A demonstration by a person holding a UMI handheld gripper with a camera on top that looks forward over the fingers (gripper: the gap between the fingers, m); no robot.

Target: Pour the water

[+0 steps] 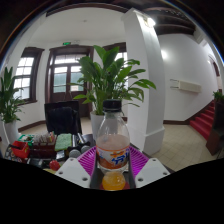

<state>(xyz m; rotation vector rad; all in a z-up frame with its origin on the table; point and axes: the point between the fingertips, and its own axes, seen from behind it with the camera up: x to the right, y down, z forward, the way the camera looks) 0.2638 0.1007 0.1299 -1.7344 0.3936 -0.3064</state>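
A clear plastic bottle (112, 145) with a black cap, an orange label and orange liquid in its lower part stands upright between my fingers. My gripper (112, 163) is shut on the bottle, with the magenta pads (88, 160) pressing its sides at label height. The bottle appears lifted, with the room visible behind it. No cup or other vessel shows near it.
A big potted palm (115, 75) stands behind the bottle beside a white pillar (148, 70). To the left lies a cluttered table (35, 148) with a black chair (62, 118) behind it. Red stairs (205, 120) rise at the right.
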